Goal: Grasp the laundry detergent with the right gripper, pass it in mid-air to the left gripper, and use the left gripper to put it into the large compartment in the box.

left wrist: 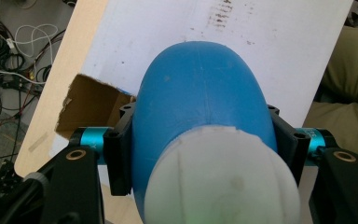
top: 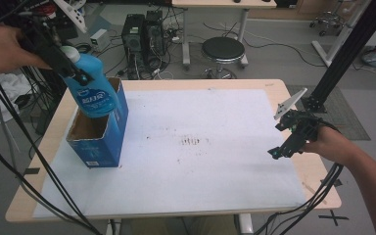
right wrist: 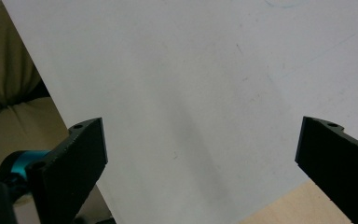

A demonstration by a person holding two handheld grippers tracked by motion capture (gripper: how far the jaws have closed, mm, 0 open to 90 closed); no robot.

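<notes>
A blue bottle (top: 92,93) with a white cap is held tilted above the open top of a blue cardboard box (top: 100,134) at the table's left. My left gripper (top: 73,68) is shut on the bottle just below its cap. In the left gripper view the bottle (left wrist: 200,107) sits between the two jaws, with the box's brown inside (left wrist: 91,105) beneath and to the left. My right gripper (top: 286,142) hovers open over the white mat's right edge. Its jaws (right wrist: 200,154) stand wide apart with nothing between them.
A white mat (top: 191,147) covers most of the wooden table (top: 284,88). Cables hang off the table's left side (top: 10,127). Behind the table stand computer towers (top: 142,36) and a round black stool (top: 223,51). A black post (top: 342,54) rises at the right.
</notes>
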